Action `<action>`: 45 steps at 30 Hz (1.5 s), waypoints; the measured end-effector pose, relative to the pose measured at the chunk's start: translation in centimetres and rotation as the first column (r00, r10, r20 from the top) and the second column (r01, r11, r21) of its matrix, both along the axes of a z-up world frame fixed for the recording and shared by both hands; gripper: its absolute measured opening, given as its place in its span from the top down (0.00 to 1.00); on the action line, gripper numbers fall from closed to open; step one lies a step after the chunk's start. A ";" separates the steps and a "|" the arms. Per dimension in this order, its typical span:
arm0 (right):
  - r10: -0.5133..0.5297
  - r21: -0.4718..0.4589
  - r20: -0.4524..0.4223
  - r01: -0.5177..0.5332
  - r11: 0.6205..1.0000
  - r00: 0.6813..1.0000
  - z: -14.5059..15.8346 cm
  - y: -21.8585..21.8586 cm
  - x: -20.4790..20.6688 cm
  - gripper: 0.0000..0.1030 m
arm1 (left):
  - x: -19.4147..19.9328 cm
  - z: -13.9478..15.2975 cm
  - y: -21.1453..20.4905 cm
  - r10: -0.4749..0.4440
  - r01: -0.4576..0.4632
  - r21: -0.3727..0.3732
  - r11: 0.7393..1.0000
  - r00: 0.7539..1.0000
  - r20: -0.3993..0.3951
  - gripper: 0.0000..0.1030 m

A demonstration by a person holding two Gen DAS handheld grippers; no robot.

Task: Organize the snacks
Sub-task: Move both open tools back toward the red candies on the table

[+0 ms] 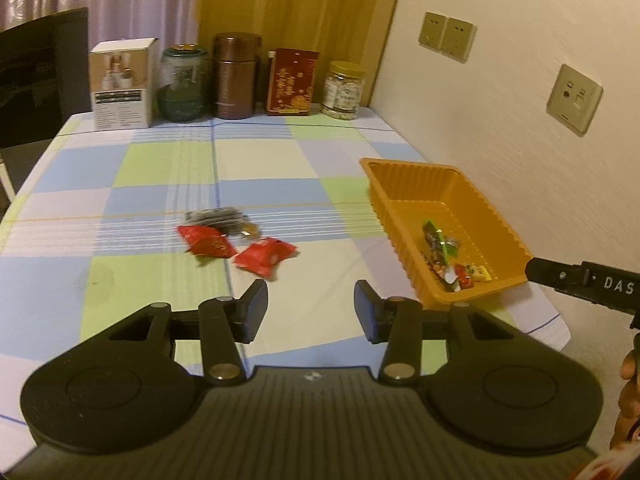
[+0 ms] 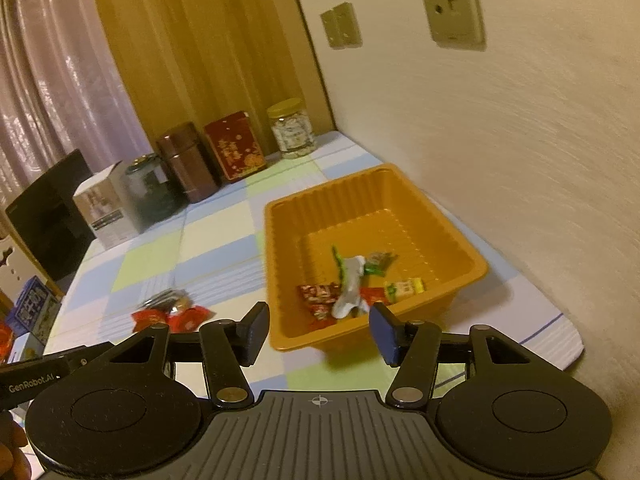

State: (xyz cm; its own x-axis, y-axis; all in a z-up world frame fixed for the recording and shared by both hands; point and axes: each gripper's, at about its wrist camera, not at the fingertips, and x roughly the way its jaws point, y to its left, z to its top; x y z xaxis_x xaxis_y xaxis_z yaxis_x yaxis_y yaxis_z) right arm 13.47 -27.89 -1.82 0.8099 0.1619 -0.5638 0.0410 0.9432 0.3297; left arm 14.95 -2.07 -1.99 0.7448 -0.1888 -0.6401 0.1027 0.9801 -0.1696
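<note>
An orange plastic tray stands at the table's right side and holds several small wrapped snacks. Two red snack packets and a dark packet lie on the checked tablecloth left of the tray. My left gripper is open and empty, above the cloth just in front of the red packets. My right gripper is open and empty, hovering over the tray's near rim, above the snacks. The red packets show to its left.
A white box, a green jar, a brown canister, a red tin and a yellow-lidded jar line the table's back edge. A wall with sockets runs along the right. A black chair stands at the left.
</note>
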 end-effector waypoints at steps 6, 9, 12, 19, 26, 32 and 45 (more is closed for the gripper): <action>0.035 -0.006 0.011 -0.035 0.999 0.999 0.5 2.0 -0.5 0.41 | -1.1 0.1 2.1 0.041 -0.041 0.006 0.999 0.999 0.003 0.55; 0.050 -0.007 0.014 -0.050 0.999 0.999 0.7 2.8 -0.6 0.40 | -1.4 0.2 3.0 0.061 -0.061 0.007 0.998 0.998 0.002 0.54; 0.064 -0.010 0.015 -0.063 0.998 0.998 0.8 3.5 -0.5 0.40 | -1.6 0.1 3.9 0.080 -0.080 0.003 0.997 0.997 0.000 0.54; 0.085 -0.013 0.018 -0.084 0.996 0.996 1.0 4.6 -0.5 0.39 | -1.8 0.1 5.0 0.104 -0.104 -0.003 0.995 0.995 0.000 0.53; 0.097 -0.015 0.020 -0.096 0.995 0.995 1.0 5.2 -0.2 0.39 | -1.7 -0.1 5.4 0.113 -0.113 -0.006 0.994 0.994 -0.003 0.52; 0.119 -0.015 0.016 -0.118 0.993 0.993 0.7 6.3 0.5 0.38 | -1.2 -0.6 6.3 0.121 -0.121 -0.001 0.993 0.993 -0.006 0.49; 0.212 -0.016 -0.027 -0.212 0.977 0.977 -1.9 12.1 5.8 0.38 | 2.9 -3.7 9.4 0.125 -0.123 0.054 0.991 0.991 -0.046 0.42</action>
State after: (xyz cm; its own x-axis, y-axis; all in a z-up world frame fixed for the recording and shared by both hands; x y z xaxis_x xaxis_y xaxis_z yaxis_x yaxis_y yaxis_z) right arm 19.29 -15.82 -3.76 0.7438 0.3174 -0.5882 -0.1522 0.9373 0.3134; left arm 17.86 7.33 -5.74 0.7278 -0.0633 -0.6828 -0.0273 0.9923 -0.1210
